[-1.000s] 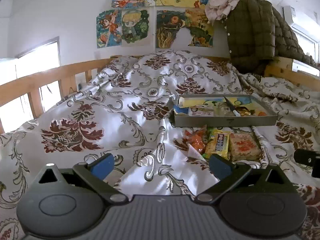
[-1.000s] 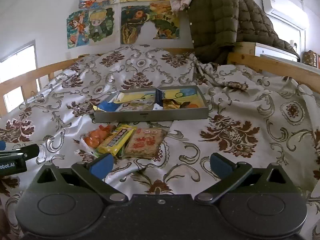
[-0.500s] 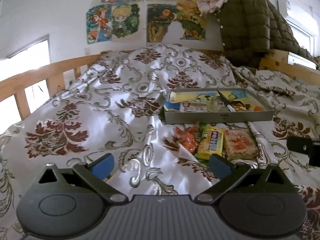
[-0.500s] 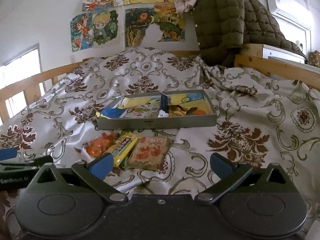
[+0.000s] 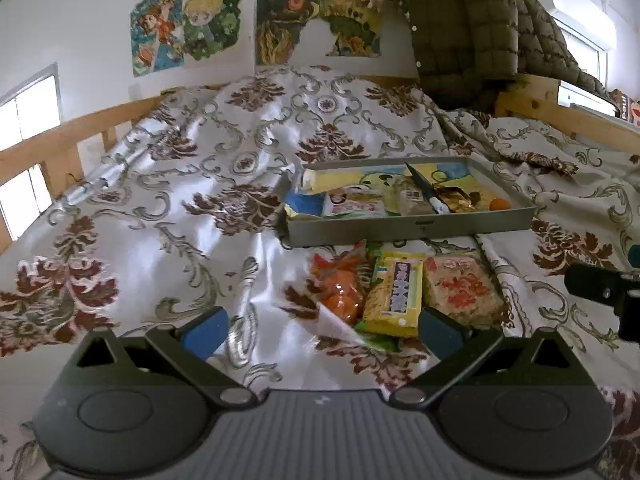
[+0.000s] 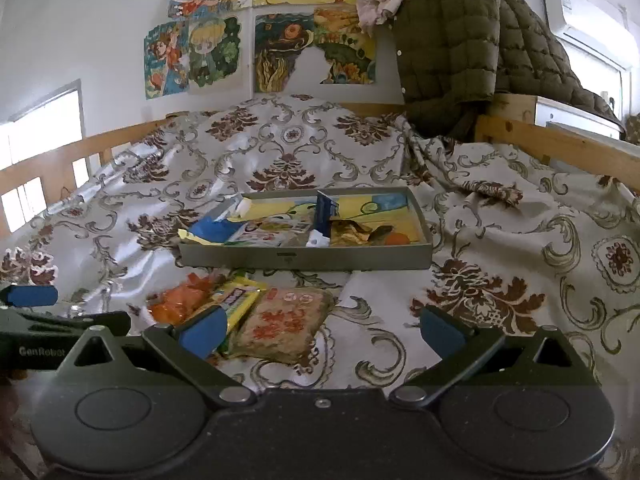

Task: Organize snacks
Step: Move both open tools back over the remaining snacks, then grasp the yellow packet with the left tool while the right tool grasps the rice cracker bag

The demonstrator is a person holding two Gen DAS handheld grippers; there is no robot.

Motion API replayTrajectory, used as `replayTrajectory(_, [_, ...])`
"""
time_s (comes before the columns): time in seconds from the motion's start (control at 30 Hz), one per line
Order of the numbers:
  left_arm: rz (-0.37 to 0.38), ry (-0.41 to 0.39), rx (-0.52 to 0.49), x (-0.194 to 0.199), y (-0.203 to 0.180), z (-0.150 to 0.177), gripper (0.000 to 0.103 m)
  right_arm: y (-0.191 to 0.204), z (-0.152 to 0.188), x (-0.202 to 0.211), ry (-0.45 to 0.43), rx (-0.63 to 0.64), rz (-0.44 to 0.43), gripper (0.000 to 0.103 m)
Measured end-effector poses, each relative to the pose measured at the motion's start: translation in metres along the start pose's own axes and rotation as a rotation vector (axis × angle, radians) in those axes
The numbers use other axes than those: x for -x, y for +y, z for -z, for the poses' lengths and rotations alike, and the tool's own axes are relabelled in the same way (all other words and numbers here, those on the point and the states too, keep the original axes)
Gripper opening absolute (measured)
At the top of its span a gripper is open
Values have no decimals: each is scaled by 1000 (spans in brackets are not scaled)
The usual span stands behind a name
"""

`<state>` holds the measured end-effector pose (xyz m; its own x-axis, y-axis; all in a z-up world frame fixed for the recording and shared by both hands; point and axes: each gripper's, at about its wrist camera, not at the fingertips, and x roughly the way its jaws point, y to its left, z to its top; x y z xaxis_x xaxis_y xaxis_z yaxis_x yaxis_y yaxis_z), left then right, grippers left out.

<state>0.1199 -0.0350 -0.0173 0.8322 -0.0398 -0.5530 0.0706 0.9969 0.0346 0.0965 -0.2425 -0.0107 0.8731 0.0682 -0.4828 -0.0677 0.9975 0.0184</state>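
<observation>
The left gripper [image 5: 322, 326] is hovering over the bed [image 5: 168, 216], its jaws standing wide with nothing between them. Its right blue pad [image 5: 438, 330] is lying just in front of the yellow pack [image 5: 396, 292].

Landmark: the tray [image 5: 412, 226], a grey shallow box sitting on the bedspread.

- Three snacks are lying in a row just in front of the tray, touching one another.
- The orange bag [image 5: 340, 288] is lying at the left end of the row.
- The yellow pack is lying in the middle of the row, lengthwise toward the tray.
- The red-print pack [image 5: 460, 292] is lying at the right end of the row.
- Inside the tray, several wrapped snacks are lying flat, and a blue divider [image 6: 324, 210] is standing upright near the tray's middle.
- A small orange ball [image 5: 499, 203] is resting in the tray's right front corner.

The right gripper [image 6: 320, 330] is hovering in front of the tray, to the right of the left gripper, its jaws standing wide and holding nothing. Its left pad [image 6: 200, 330] is overlapping the yellow pack [image 6: 236, 304] in view; contact cannot be determined.

A green jacket [image 6: 460, 48] is hanging behind the tray, to the right.
</observation>
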Motion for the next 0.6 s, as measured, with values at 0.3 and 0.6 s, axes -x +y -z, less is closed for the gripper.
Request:
replayTrajectory(0.3, [45,18,-42,-35,-10,-11,103,-6,2,-32,14,68,14,102])
replayTrajectory(0.6, [163,64,-144,-77,-23,-25,103,-4,12,-65,63,159,-47,102])
